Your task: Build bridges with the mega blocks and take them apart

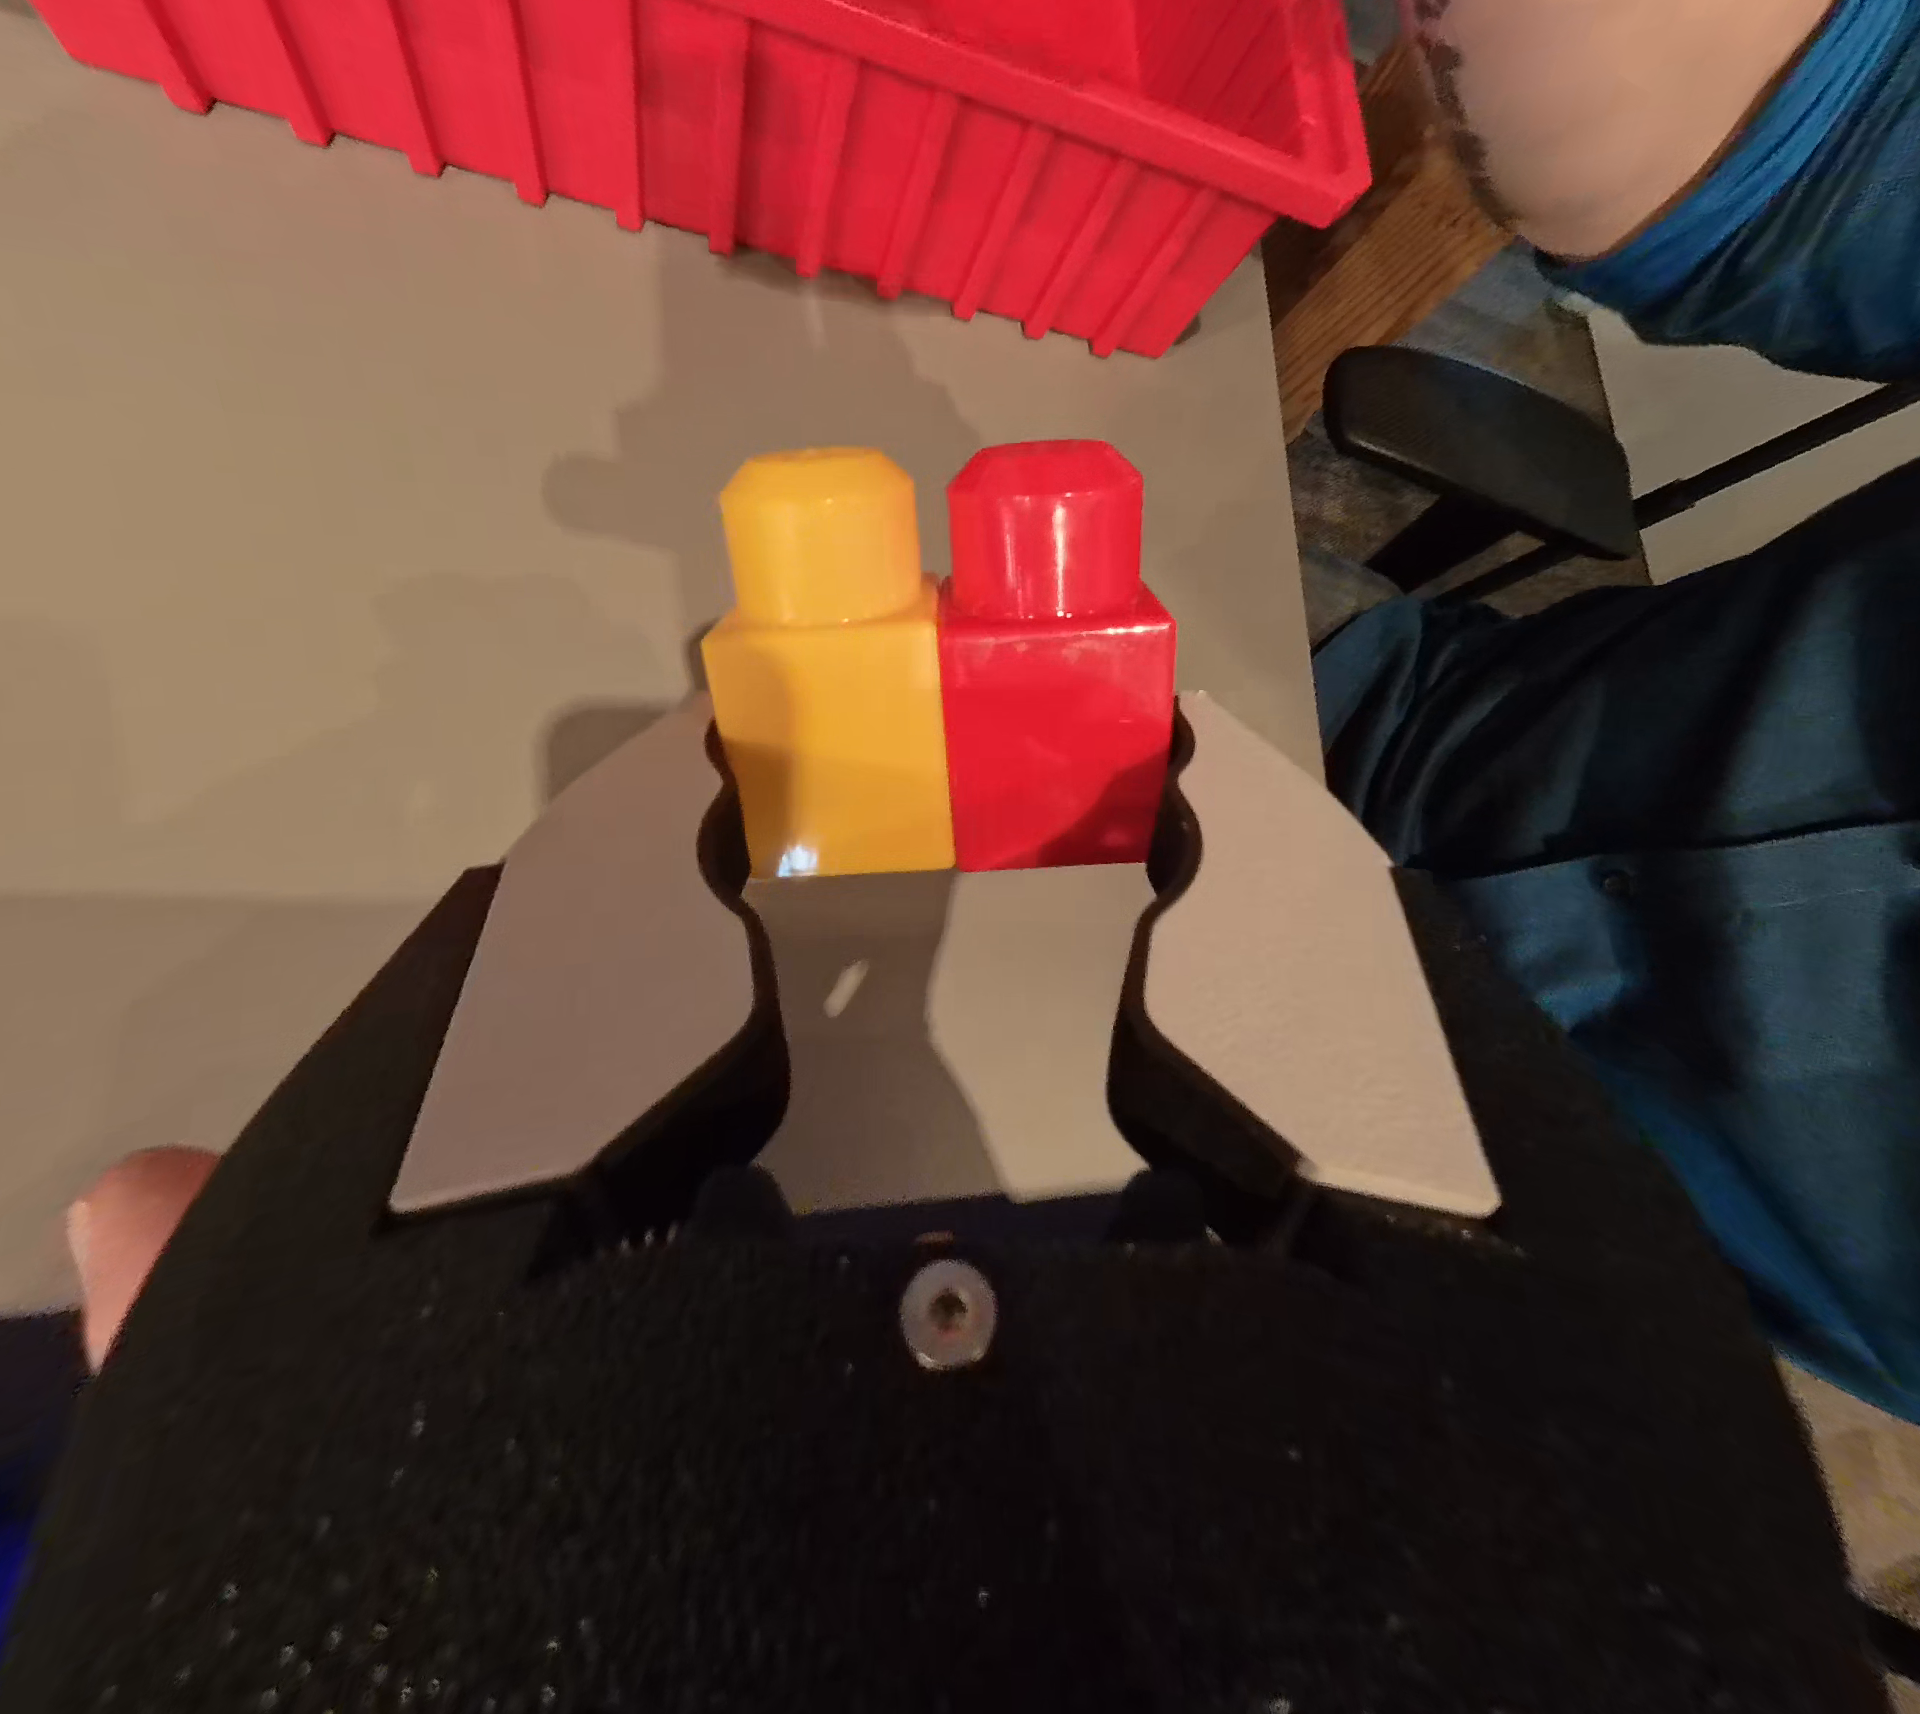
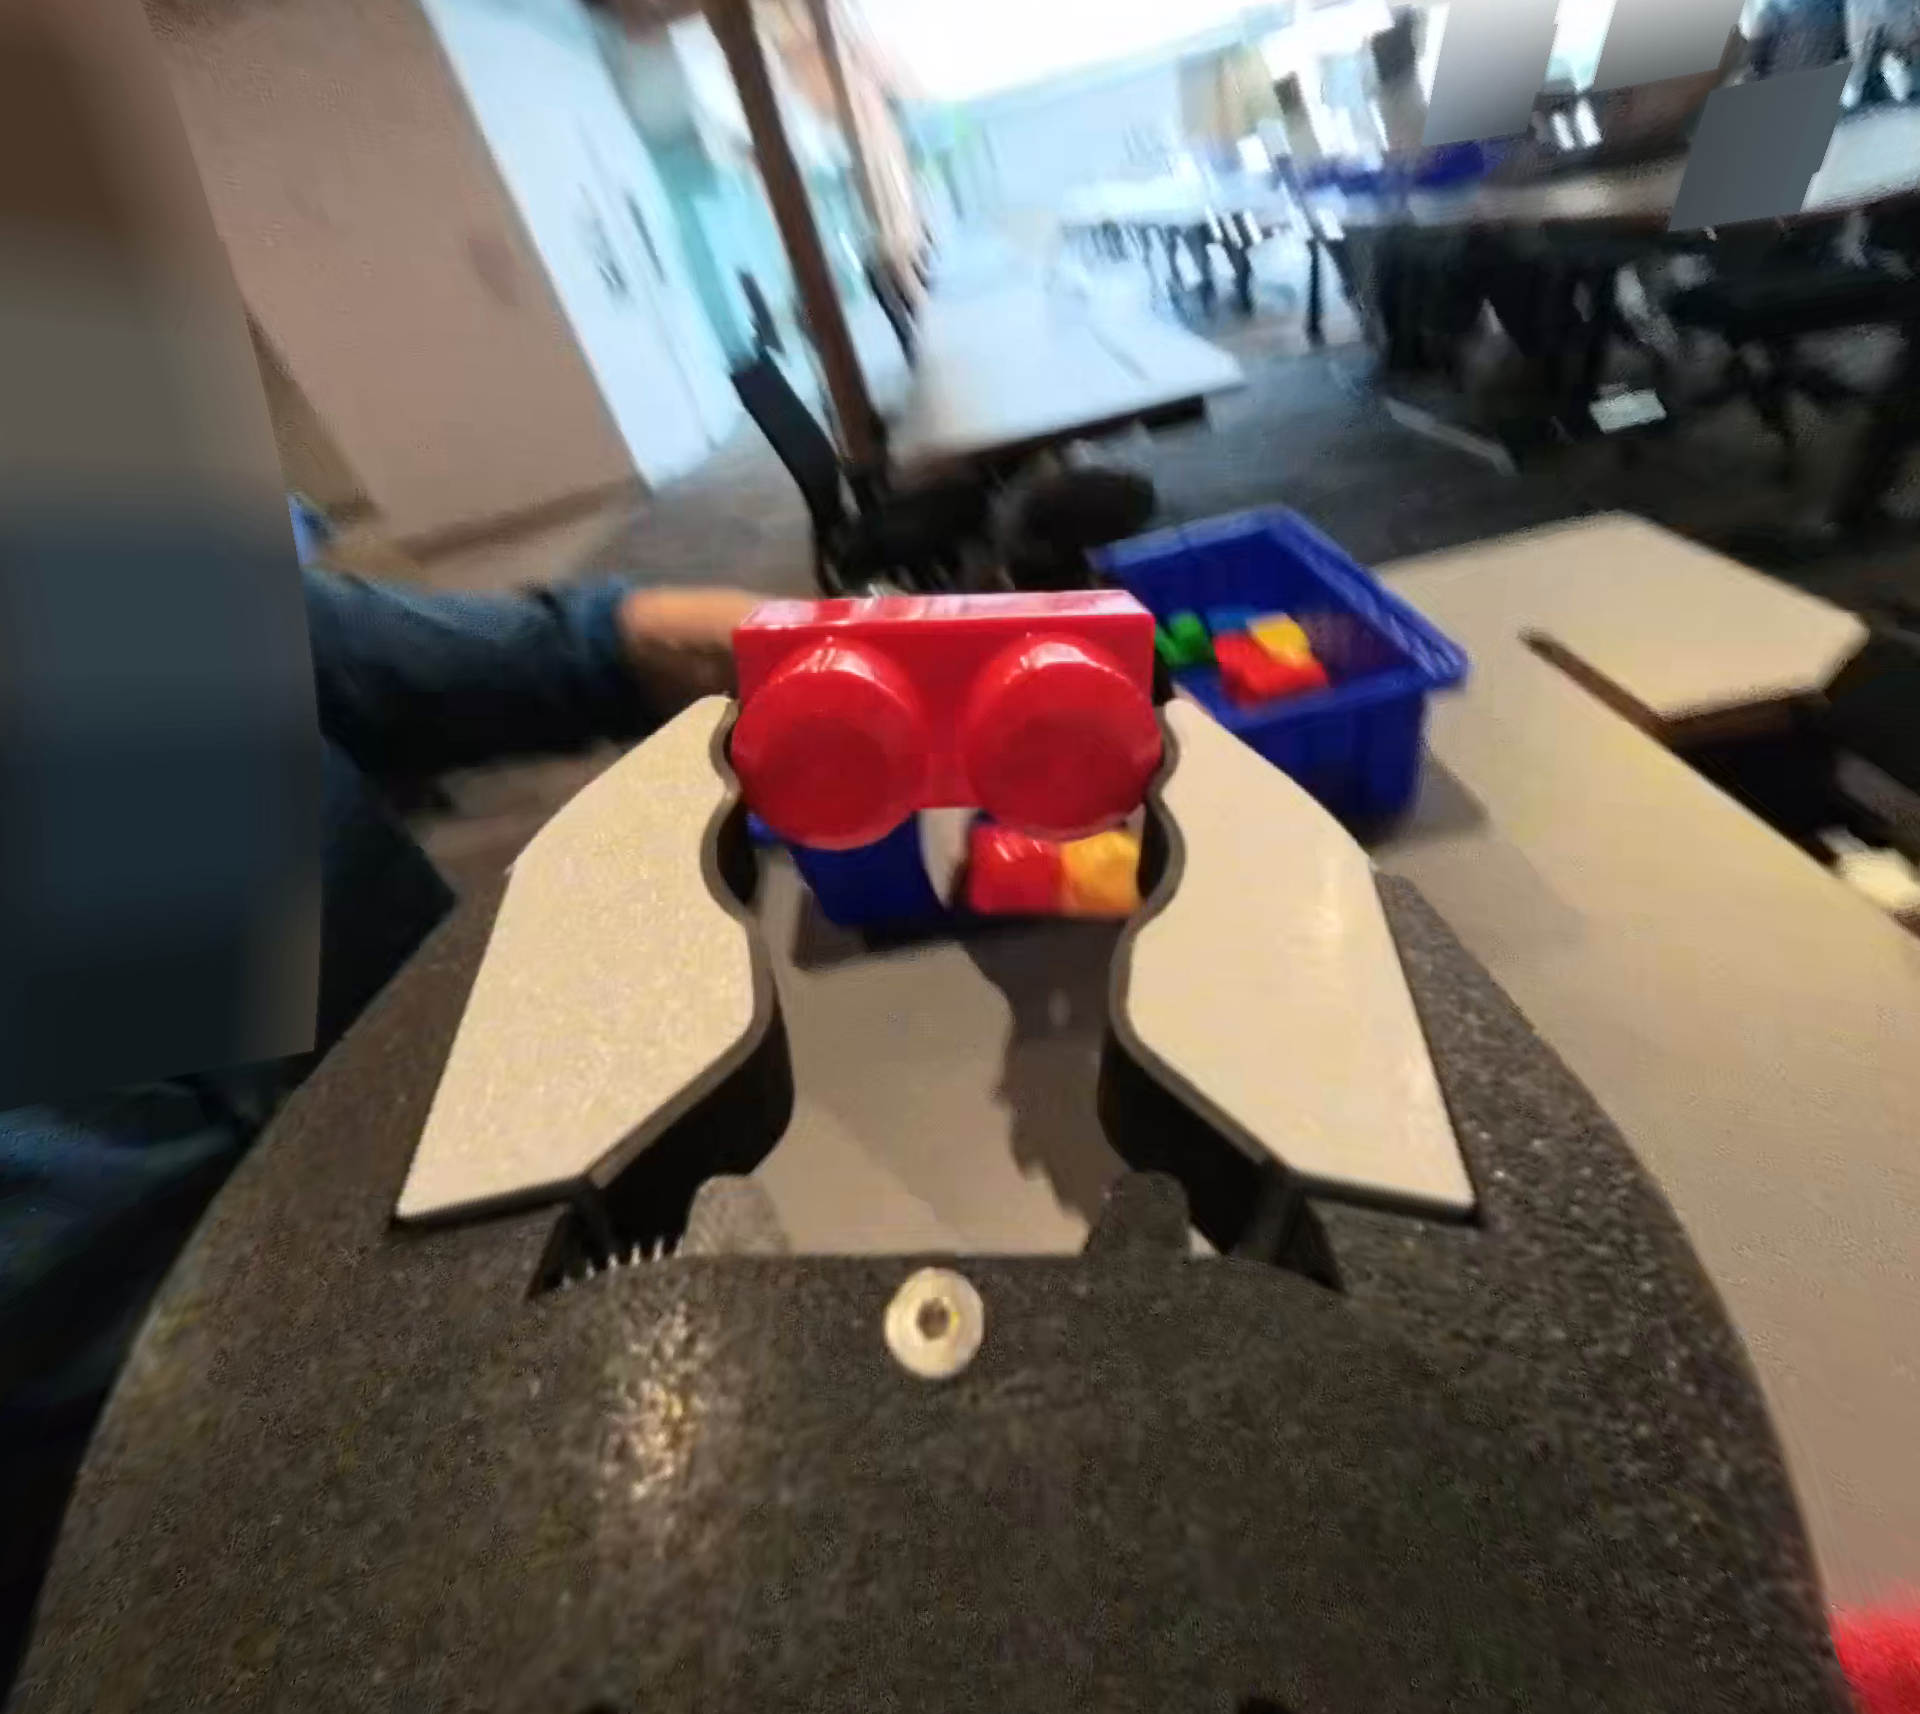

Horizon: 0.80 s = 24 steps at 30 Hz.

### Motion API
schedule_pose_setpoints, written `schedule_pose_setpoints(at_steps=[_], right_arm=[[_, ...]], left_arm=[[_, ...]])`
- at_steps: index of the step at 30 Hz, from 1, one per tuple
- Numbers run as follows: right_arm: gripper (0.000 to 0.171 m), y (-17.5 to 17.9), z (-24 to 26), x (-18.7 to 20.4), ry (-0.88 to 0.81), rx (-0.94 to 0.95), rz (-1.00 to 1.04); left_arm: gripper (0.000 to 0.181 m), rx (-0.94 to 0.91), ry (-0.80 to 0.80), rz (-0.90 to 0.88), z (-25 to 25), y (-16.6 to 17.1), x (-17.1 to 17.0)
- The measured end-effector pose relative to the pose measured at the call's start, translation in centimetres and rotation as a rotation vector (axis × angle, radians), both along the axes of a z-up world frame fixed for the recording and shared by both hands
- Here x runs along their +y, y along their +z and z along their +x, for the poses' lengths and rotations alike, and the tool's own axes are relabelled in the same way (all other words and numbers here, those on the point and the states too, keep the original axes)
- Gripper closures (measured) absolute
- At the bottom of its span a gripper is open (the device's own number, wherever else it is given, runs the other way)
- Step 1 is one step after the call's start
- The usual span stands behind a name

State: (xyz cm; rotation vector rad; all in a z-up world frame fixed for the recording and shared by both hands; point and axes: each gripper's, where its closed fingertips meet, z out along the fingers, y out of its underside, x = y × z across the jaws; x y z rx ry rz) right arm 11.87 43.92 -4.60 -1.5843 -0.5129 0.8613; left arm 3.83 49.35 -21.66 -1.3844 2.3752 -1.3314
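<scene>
**Both tongs clamped on mega blocks above the grey worktop**

The left tongs (image 1: 948, 791) are closed on 2 single-stud blocks side by side: a yellow block (image 1: 831, 708) and a red block (image 1: 1055, 719), touching each other, studs up. Their undersides are cut off by the black tong frame, so whether they rest on the grey worktop (image 1: 312, 573) or hang just above it cannot be told. Beyond them stands a red ribbed bin (image 1: 779, 106); its top edge runs out of frame and its contents are blurred. A fingertip (image 1: 125, 1228) shows at the lower left edge.

The right tongs (image 2: 940, 791) grip a red 2-stud block (image 2: 940, 708) by its ends, studs facing the camera. This view is motion-blurred. Behind the block, partly hidden, a small red and yellow pair (image 2: 1055, 875) shows between the fingers, with a blue shape beside it too blurred to name. Farther off on the worktop sits a blue bin (image 2: 1340, 688) holding green, blue, yellow and red blocks. A person's blue sleeve (image 2: 468, 656) reaches in from the left. No readable writing appears on any block or bin.
</scene>
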Motion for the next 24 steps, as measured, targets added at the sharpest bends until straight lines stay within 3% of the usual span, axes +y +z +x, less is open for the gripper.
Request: schedule_pose_setpoints(at_steps=[4, 8, 24], right_arm=[[0.098, -6.5, -2.1, 2.3, -0.025, -0.352, -0.201], [0.098, -9.4, -3.6, 3.4, -0.002, -0.562, -0.270], [0.098, -12.6, -5.4, 3.3, 0.151, -0.485, -0.378]], left_arm=[[0.106, 0.002, -0.005, 0.035, 0.3, 0.5, -0.3], [0.106, -0.016, -0.020, 0.072, 0.7, 1.6, -0.9], [0.106, -0.042, -0.058, 0.150, 1.1, 2.1, -2.4]])
